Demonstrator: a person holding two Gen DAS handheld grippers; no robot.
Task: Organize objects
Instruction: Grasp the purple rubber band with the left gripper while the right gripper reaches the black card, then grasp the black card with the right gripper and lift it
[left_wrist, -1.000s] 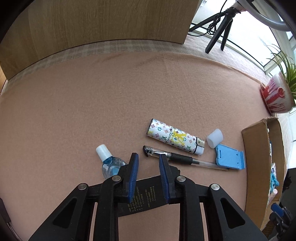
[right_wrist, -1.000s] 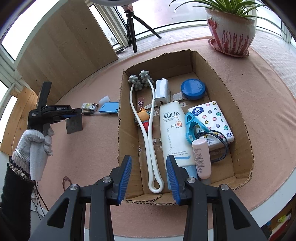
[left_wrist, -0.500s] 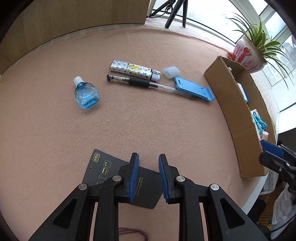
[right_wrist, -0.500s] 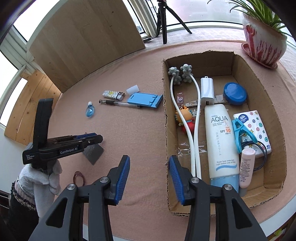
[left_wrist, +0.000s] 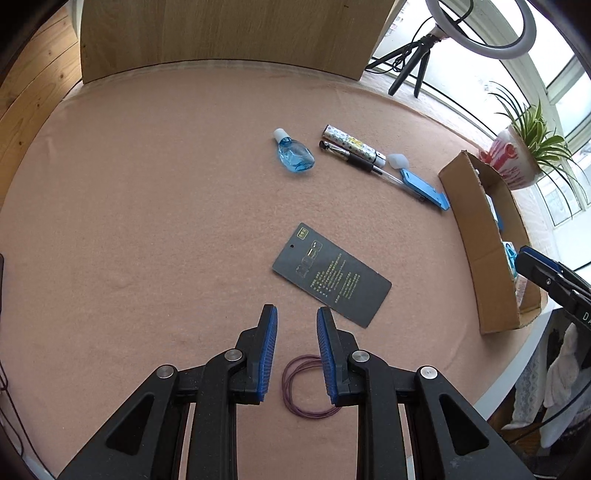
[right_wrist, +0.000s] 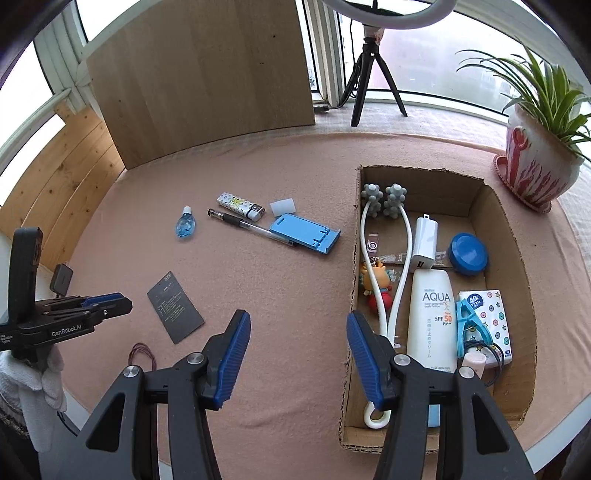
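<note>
Right wrist view alone shows the box's (right_wrist: 517, 266) contents; both grippers' fingers empty, right pair opening.

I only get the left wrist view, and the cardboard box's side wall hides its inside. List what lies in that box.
Observer: In the cardboard box lie an AQUA sunscreen bottle, a white charger, a round blue lid, a tissue pack, a toy figure and a white two-armed massager.
Operator: Now report the right gripper.
Observer: Its jaws are opening with nothing between them, over the cloth just outside the box's left wall.
Operator: Name a free spot inside.
Observer: Bare cardboard floor shows along the far wall, beyond the charger and lid.
</note>
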